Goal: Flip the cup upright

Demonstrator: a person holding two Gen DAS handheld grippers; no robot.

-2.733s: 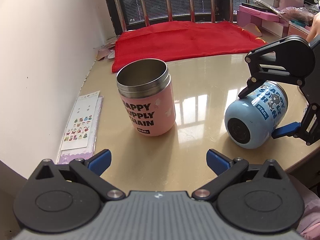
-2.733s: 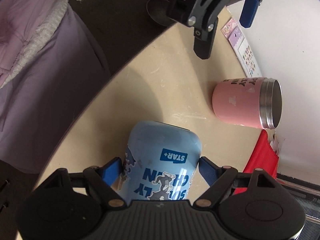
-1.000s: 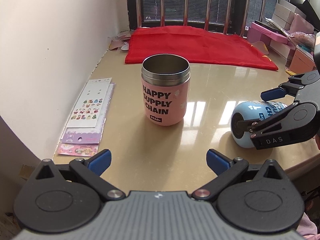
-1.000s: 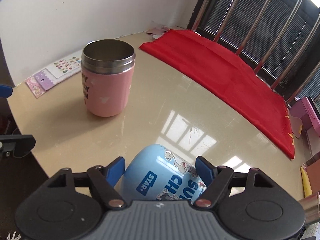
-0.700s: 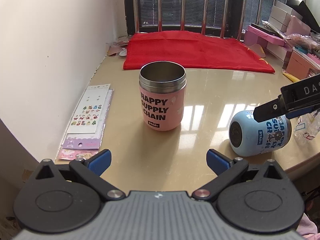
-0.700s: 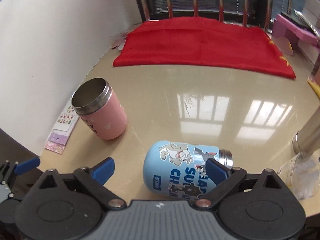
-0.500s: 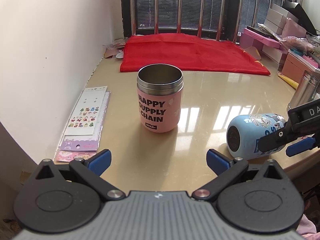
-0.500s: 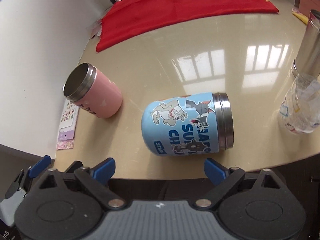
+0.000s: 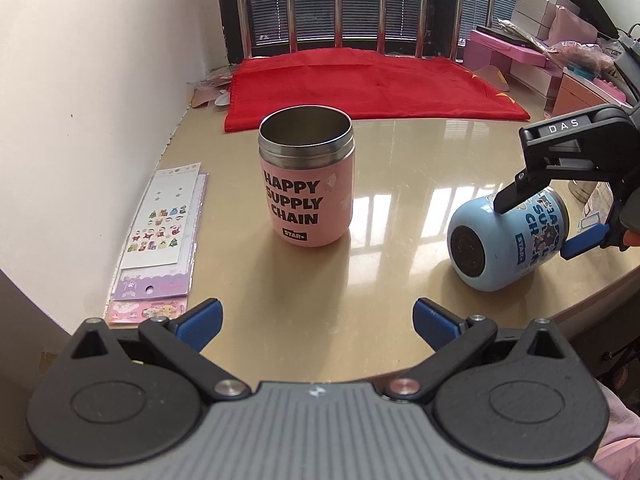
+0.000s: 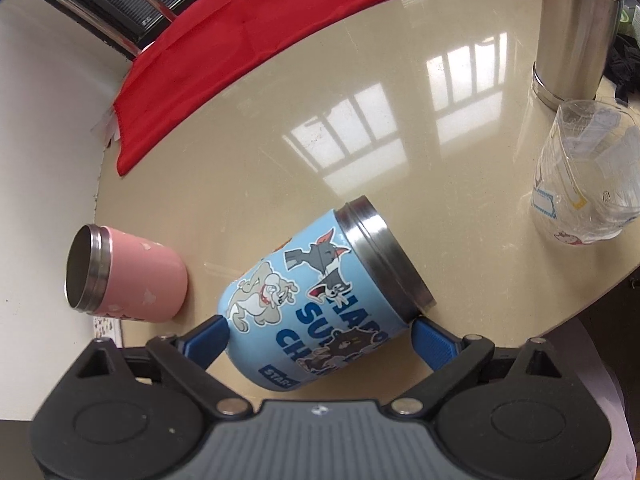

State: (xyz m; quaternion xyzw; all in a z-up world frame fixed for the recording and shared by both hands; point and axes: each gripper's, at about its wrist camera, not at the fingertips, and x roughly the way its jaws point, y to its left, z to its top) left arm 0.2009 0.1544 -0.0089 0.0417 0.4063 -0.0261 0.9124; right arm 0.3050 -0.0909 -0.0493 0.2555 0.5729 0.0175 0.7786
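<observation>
A light blue cartoon cup lies on its side near the table's front edge, steel rim pointing right. It also shows in the left wrist view, base toward me. My right gripper is open, its blue pads on either side of the cup's body, apart from it or barely touching. In the left wrist view the right gripper straddles the cup from the right. My left gripper is open and empty at the near table edge. A pink cup stands upright in the middle.
Sticker sheets lie at the left by the wall. A red cloth covers the far end. A steel tumbler and a clear plastic cup stand to the right of the blue cup. The round table edge is close.
My right gripper swung around the lying blue cup and came down, so its open fingers now flank the cup's body. The blue cup still lies on its side. My left gripper stayed open.
</observation>
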